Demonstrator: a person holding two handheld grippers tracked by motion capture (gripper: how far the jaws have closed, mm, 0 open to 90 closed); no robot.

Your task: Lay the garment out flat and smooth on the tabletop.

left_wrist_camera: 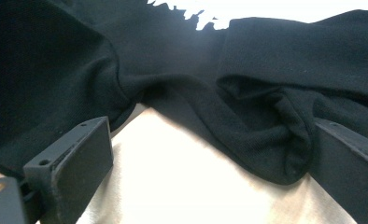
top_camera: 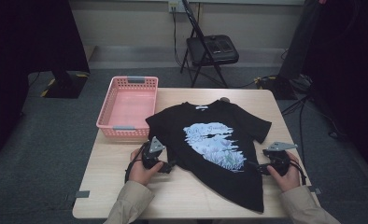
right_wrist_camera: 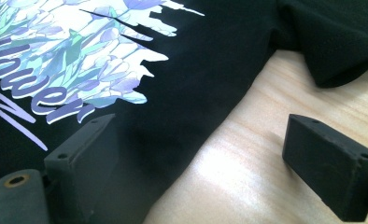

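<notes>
High view: we see a black T-shirt (top_camera: 219,154) with a pale blue print (top_camera: 215,142) spread front-up and skewed on a light wooden table (top_camera: 126,186), its collar toward the far edge and its hem toward us. A pink plastic basket (top_camera: 128,107) stands on the table's far left corner, just beside one sleeve. We hold the left gripper (top_camera: 166,165) at the shirt's left side and the right gripper (top_camera: 261,169) at its right side near the hem; our hands and beige sleeves are cut off by the bottom edge. A folding chair (top_camera: 210,51) stands beyond the table, and the room's corners are too dark to read.

Left gripper view: the jaws stand wide apart. A bunched fold of the shirt (left_wrist_camera: 266,140) lies against the right-hand jaw, and the cloth hides the sleeve seam. We cannot tell whether the left-hand jaw touches the cloth.

Right gripper view: the jaws stand wide open, clamped on nothing. One jaw lies over the shirt's edge (right_wrist_camera: 191,116) beside the print's lettering, which is cropped. The other jaw is over bare tabletop (right_wrist_camera: 247,163).
</notes>
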